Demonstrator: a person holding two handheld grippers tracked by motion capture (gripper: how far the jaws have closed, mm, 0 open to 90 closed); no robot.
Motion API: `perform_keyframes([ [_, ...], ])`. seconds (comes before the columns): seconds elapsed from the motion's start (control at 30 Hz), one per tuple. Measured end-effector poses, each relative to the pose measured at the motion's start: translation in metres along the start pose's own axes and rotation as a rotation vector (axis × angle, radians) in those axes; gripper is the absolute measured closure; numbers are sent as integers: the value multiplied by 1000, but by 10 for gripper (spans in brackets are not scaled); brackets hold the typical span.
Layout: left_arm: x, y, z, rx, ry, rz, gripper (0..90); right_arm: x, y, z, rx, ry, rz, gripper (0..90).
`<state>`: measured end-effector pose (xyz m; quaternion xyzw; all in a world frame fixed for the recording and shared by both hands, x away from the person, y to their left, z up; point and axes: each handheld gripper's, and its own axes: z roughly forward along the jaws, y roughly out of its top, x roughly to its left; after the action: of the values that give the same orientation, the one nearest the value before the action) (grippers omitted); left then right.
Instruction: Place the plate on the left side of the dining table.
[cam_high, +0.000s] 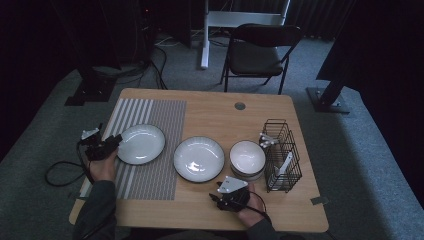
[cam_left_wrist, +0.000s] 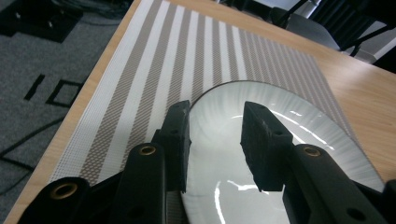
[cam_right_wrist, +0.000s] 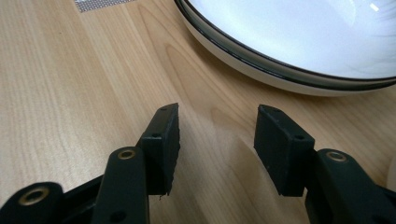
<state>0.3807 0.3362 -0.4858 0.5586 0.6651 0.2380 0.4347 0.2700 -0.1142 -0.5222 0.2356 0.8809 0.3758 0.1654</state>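
Plates laid out in a row, looks like table setting or clearing: one plate (cam_high: 141, 144) sits on the striped placemat (cam_high: 155, 125), a second plate (cam_high: 199, 158) on bare wood at table centre, then stacked bowls (cam_high: 247, 159) beside a wire rack (cam_high: 283, 155) with cutlery in it. We read the mat as the place setting, hence the left plate on it.

Left gripper (cam_high: 112, 141) is at that plate's near-left rim; in the left gripper view its jaws stand parted by a moderate gap over the plate (cam_left_wrist: 280, 140), gripping nothing. Whether a jaw touches the rim we can't tell.

Right gripper (cam_high: 222, 192) hovers over bare table (cam_right_wrist: 70, 70) just short of the centre plate (cam_right_wrist: 289, 42), jaws likewise apart, empty, clear of the rim. Our guess: each claw is lined up to pinch a rim.
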Motion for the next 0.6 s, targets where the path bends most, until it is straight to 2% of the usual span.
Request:
perform_keyframes([
  [0.2,-9,1,-3,-13,-25,15,629,-3,-2,0,-6,35,37,496],
  [0.3,-14,2,-6,-19,-59,11,629,-6,-3,0,-5,52,47,495],
  [0.6,-33,1,-12,-25,-109,66,624,-5,-4,1,-15,66,62,491],
])
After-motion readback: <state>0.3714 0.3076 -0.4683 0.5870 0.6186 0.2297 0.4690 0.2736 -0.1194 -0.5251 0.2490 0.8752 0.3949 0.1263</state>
